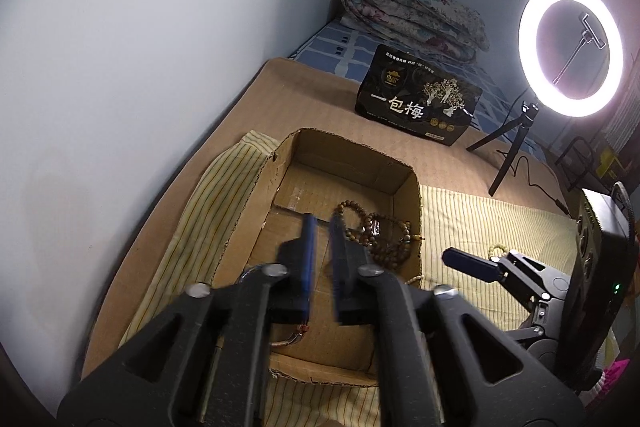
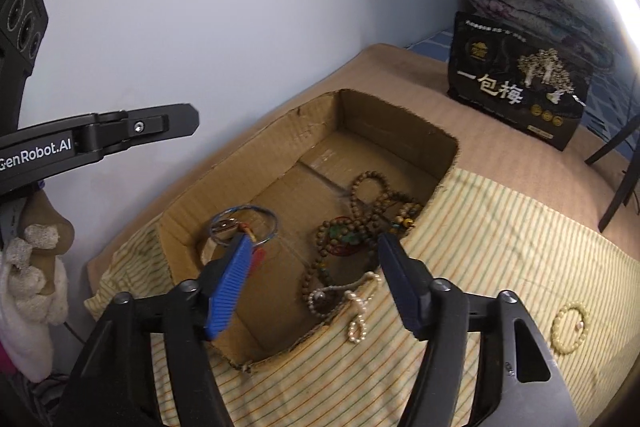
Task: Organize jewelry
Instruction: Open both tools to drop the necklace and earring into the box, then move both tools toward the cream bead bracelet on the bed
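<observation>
Nearest us, low in the right wrist view, our right gripper [image 2: 316,267] stands wide with nothing between its jaws. Just past its fingertips the pearl strand [image 2: 356,311] hangs over the near edge of the cardboard box [image 2: 240,163], half in and half out; we judge a careless brush could pull it onto the striped cloth [image 2: 500,247]. At lower right a pale bead bracelet [image 2: 570,327] lies on the cloth, well apart from the box and not yet put away.

In the left wrist view our left gripper [image 1: 322,223] is at a narrow gap and empty, poised over the box floor. Beyond it, mid-frame, the wooden beads [image 1: 376,227] lie heaped in a tangle; closing on them blindly may snag several loops at once. The metal bangle [image 2: 244,227] rests at the box's left side. Farther back, upper right, stand a black pouch [image 1: 416,99] and a ring light [image 1: 570,47].
</observation>
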The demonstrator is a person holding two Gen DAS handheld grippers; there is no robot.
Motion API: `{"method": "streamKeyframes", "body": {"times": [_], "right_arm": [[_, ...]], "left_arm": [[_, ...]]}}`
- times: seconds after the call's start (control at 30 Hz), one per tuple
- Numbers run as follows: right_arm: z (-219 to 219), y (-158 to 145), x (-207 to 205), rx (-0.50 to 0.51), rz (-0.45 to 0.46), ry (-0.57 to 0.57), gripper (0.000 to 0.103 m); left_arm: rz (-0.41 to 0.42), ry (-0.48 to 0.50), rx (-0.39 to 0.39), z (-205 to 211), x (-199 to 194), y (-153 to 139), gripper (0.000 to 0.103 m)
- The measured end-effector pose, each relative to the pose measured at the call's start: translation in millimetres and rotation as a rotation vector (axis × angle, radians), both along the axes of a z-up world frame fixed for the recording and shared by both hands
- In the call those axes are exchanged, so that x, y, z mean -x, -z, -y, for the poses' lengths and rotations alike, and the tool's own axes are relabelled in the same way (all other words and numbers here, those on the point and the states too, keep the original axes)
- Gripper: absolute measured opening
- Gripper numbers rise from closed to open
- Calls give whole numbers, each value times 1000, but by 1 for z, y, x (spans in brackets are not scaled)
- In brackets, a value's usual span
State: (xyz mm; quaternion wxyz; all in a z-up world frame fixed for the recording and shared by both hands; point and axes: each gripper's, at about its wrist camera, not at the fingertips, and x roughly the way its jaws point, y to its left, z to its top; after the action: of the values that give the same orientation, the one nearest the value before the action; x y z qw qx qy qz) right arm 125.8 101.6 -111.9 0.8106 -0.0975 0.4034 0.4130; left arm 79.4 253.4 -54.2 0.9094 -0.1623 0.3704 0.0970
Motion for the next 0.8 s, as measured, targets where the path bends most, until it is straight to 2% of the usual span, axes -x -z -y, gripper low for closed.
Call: {"method": "streamKeyframes", "body": {"times": [0.07,0.17,0.2,0.27,0.5,0.8], "right_arm": [[3,0,-1,5,0,8,68],[9,-1,-2,14,3,24,69],[11,-2,-3,15,4,30,69],[17,-3,-5,12,4,44,70],[44,-7,-10,24,12,91,76],[102,-12,-27,35,13,186,77]], "left_arm": [[2,2,4,0,1,1,41],[-3,-1,-6,3,0,1,45],[-4,-2,-8,4,0,1,51],[0,-2,-9,6,0,1,58],[1,3,-29,20,-4,-2,68],[-3,67,-68,51,-14,-5,69]]}}
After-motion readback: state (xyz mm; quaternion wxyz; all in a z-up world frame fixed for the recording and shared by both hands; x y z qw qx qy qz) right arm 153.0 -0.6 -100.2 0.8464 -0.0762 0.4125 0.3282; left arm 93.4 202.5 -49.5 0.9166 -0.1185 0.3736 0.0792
